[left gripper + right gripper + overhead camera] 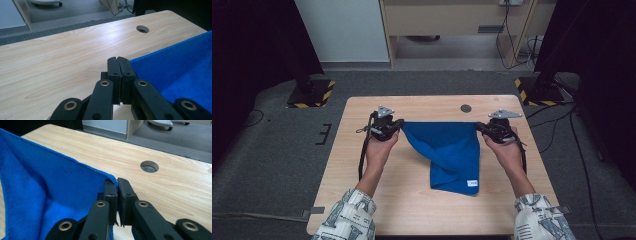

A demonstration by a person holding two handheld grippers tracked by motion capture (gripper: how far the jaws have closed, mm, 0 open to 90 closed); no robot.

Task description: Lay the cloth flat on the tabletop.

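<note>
While the blue cloth hangs stretched between both hands, each view gives a pointer for laying it down cleanly.

High view, cloth: the blue cloth [447, 152] is held taut by its two far corners over the middle of the wooden table [362, 200]; its lower part rests on the wood, doubled over, a small white label [472, 183] at the near right corner.
High view, grippers: the left gripper [396, 129] and right gripper [479, 127] stand level with each other, well apart.
High view, advice: I judge the step to be spreading or folding; keep the top edge straight and both hands even so the slack drops without a twist.

Left gripper view, jaws: pressed fully together, the cloth's hemmed corner [135, 61] meeting them at the right side; the pinch is at the very edge.
Left gripper view, advice: don't tug hard, that shallow bite could slip.

Right gripper view, jaws: nearly closed, clamped on the cloth corner [112, 180].
Right gripper view, surroundings: the cable hole [149, 166] lies beyond, clear of the cloth.
Right gripper view, advice: lower gently toward bare wood.
</note>
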